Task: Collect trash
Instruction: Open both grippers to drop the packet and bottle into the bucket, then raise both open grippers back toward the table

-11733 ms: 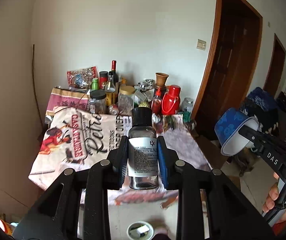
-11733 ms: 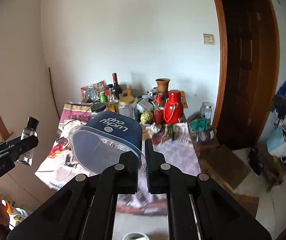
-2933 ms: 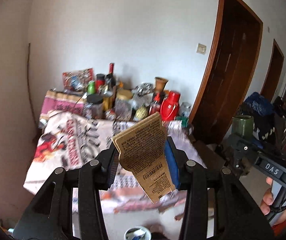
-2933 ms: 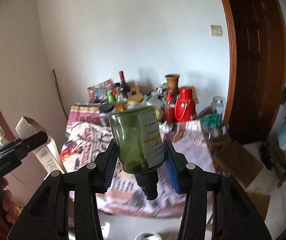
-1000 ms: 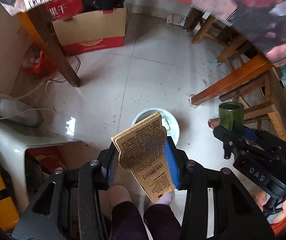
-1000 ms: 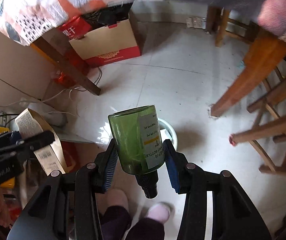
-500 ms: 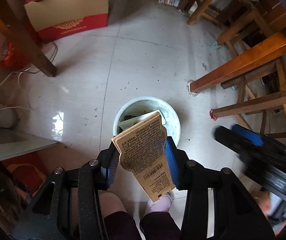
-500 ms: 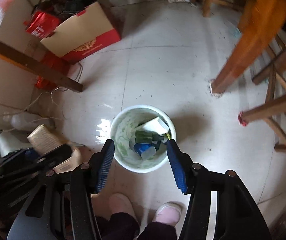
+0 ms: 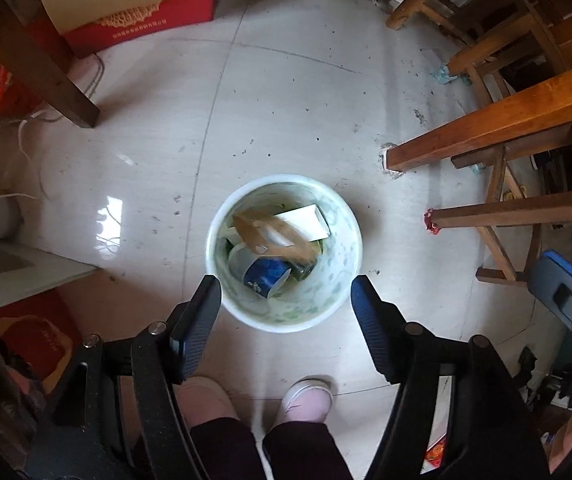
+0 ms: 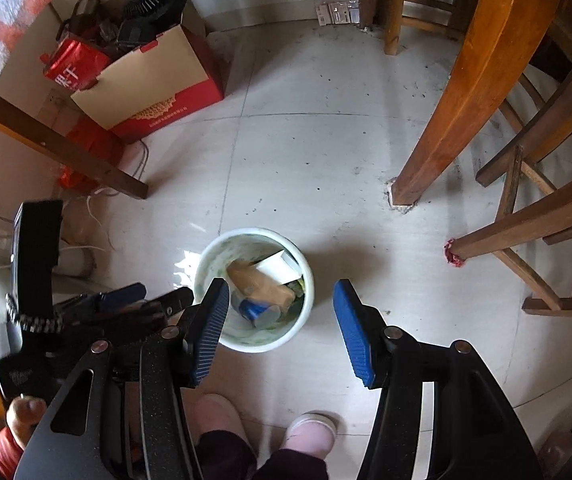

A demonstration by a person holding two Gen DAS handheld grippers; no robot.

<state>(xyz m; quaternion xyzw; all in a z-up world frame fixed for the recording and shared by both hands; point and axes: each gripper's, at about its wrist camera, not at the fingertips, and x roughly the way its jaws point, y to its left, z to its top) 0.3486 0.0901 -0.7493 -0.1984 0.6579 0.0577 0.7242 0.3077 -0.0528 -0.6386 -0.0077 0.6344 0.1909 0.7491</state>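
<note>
A white bin (image 9: 343,280) (image 10: 303,320) stands on the tiled floor below both grippers. In it lie a brown cardboard packet (image 9: 274,240) (image 10: 262,284), a white box (image 9: 305,222), a blue cup (image 9: 266,276) and a green bottle, mostly hidden. My left gripper (image 9: 286,292) hangs over the bin with its jaws opening and nothing between them. In the right wrist view my left gripper (image 10: 154,300) shows at the left beside the bin. My right gripper (image 10: 282,300) is open and empty above the bin.
A red and tan cardboard box (image 10: 158,84) sits under the table at the back left. Wooden table and chair legs (image 10: 465,100) stand to the right. The person's feet in pink slippers (image 9: 305,394) are just in front of the bin. White cables (image 9: 26,140) lie at the left.
The left gripper let go of the cardboard packet, which now lies in the bin. Its jaws have spread wider. Both grippers have sunk closer to the bin.
</note>
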